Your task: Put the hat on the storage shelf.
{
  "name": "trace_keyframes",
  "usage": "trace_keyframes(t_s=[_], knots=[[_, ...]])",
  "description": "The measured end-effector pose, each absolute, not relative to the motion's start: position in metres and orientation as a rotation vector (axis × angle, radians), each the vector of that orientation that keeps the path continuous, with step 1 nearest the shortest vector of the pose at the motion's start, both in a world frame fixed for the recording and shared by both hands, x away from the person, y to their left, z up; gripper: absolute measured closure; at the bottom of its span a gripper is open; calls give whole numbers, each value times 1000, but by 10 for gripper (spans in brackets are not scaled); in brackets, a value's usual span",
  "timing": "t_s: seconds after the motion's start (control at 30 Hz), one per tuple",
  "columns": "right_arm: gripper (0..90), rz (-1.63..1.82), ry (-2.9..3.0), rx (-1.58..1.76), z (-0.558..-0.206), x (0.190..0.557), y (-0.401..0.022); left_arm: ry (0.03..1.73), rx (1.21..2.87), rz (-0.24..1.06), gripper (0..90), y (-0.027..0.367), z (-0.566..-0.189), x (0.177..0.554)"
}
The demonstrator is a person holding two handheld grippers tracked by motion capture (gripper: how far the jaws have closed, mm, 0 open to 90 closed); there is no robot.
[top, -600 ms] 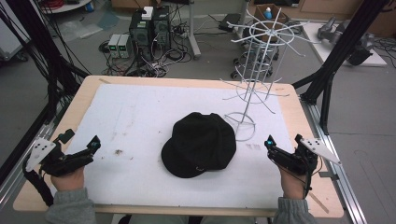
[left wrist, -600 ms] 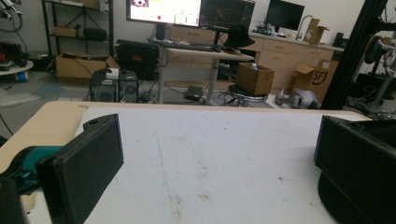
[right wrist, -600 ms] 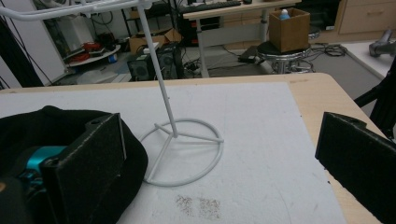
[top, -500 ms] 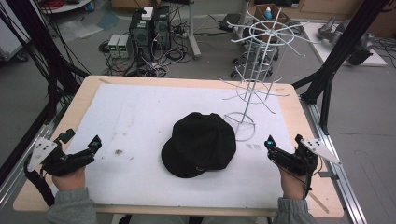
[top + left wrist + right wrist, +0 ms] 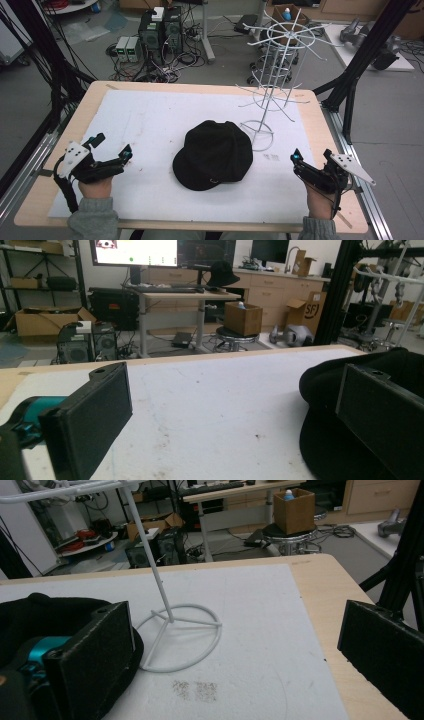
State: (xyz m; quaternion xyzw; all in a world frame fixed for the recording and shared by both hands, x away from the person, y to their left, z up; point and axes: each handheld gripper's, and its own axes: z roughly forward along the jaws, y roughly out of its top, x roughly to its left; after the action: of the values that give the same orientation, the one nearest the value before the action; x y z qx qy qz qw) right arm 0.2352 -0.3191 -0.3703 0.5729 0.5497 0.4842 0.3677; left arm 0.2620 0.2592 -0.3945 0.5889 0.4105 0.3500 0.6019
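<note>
A black cap (image 5: 214, 155) lies flat in the middle of the white mat (image 5: 150, 115). Just right of it and behind stands a tall white wire rack (image 5: 272, 85) on a ring base. My left gripper (image 5: 114, 144) rests open near the mat's front left, a good way left of the cap. My right gripper (image 5: 311, 155) is open at the front right, beside the rack's base. In the left gripper view the left gripper (image 5: 235, 405) has bare mat between its jaws, with the cap (image 5: 325, 440) behind the right jaw. In the right gripper view the right gripper (image 5: 240, 645) faces the rack's pole (image 5: 150, 555) and the cap (image 5: 50, 615).
The mat covers a wooden table (image 5: 85, 110) framed by black posts (image 5: 350, 95). Computer towers (image 5: 160, 30) and cables sit on the floor past the far edge. A grey smudge (image 5: 195, 690) marks the mat near the rack's base.
</note>
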Motion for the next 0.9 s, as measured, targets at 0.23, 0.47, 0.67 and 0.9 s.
trace_keyframes(t_s=[0.23, 0.47, 0.67, 0.9], knots=[[6, 1231, 1389, 1485, -370, 228, -324, 914, 1377, 751, 18, 235, -396, 268], [5, 1218, 1358, 1505, -371, 223, -330, 855, 1405, 750, 17, 211, -396, 269], [6, 1211, 1346, 1516, -371, 219, -333, 825, 1411, 744, 17, 199, -398, 269], [5, 1202, 1337, 1511, -371, 216, -335, 819, 1397, 748, 18, 191, -398, 267]])
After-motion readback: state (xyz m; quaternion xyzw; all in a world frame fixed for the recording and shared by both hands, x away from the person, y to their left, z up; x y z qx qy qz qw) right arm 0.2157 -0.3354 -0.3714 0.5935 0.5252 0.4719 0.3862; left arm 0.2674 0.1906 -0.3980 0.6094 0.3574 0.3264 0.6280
